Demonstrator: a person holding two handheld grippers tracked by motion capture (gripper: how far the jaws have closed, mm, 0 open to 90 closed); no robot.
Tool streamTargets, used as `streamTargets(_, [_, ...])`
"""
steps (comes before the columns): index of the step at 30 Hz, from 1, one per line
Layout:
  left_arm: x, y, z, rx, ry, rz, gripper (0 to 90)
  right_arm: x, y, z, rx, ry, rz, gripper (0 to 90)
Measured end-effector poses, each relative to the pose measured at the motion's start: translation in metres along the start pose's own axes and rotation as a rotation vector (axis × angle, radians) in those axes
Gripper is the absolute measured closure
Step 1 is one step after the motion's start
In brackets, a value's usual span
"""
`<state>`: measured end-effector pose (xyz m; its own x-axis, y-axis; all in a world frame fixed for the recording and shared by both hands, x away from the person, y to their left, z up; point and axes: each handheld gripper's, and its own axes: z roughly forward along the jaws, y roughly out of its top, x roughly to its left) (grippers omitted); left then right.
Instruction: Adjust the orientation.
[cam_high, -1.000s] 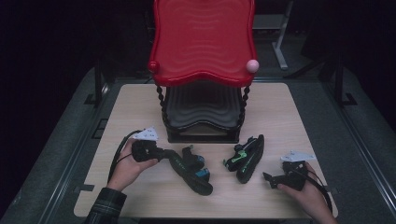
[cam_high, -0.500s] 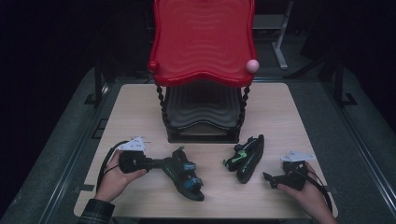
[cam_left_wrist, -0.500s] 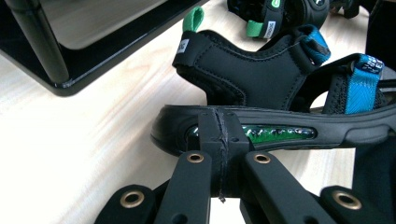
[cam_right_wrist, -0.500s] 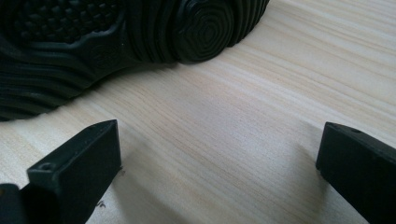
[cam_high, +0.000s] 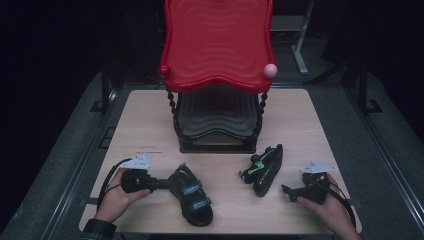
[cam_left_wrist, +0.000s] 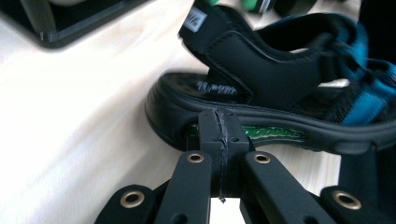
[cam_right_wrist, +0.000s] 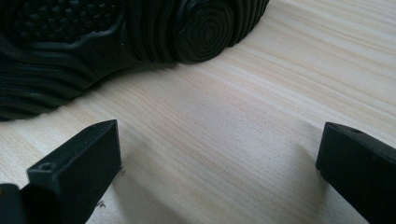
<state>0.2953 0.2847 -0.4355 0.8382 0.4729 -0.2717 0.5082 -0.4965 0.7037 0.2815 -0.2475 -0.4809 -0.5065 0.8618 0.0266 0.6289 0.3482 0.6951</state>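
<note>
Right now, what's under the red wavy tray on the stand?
Under the red tray sits a black wavy tray on the stand's lower level. The red tray hides its back part, so anything there is unseen.

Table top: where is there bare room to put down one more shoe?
Free: both back corners of the table beside the red rack, and the front strip between the two sandals. Crowded: the front edge near both hands.

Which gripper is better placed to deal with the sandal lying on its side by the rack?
Right. The right gripper sits open just beside that sandal, its sole close ahead. The left gripper is shut against the other sandal.
</note>
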Motion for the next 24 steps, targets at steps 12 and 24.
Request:
streamTargets(12, [0.004,-0.002,-0.015,-0.005,0.060,0.009,90.0,0.000,0.000,0.000,0.000,0.000,-0.002,0.0])
streamTargets(24, [-0.009,0.045,-0.015,-0.108,0.045,0.112,64.1,0.000,0.000,0.000,0.000,0.000,-0.002,0.0])
